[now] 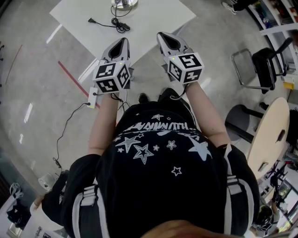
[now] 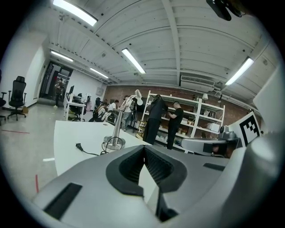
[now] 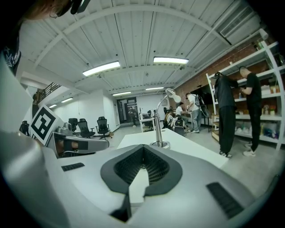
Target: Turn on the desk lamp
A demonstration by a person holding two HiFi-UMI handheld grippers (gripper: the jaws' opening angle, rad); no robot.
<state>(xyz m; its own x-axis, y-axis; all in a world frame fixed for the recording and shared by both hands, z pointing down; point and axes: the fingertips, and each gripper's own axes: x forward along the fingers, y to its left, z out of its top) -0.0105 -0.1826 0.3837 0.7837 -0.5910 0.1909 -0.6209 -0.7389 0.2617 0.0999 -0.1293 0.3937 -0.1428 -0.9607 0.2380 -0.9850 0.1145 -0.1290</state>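
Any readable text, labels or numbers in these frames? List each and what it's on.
No text reads clearly.
shirt print: white block letters over stars, warped, unreadable.
left gripper marker cube: black-and-white squares, no words.
right gripper marker cube: same.
shelf items: too small to read.

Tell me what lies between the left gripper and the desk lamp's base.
In the head view, the lamp's black cord lies coiled on the white table between the left gripper and the lamp base, its plug lying free.
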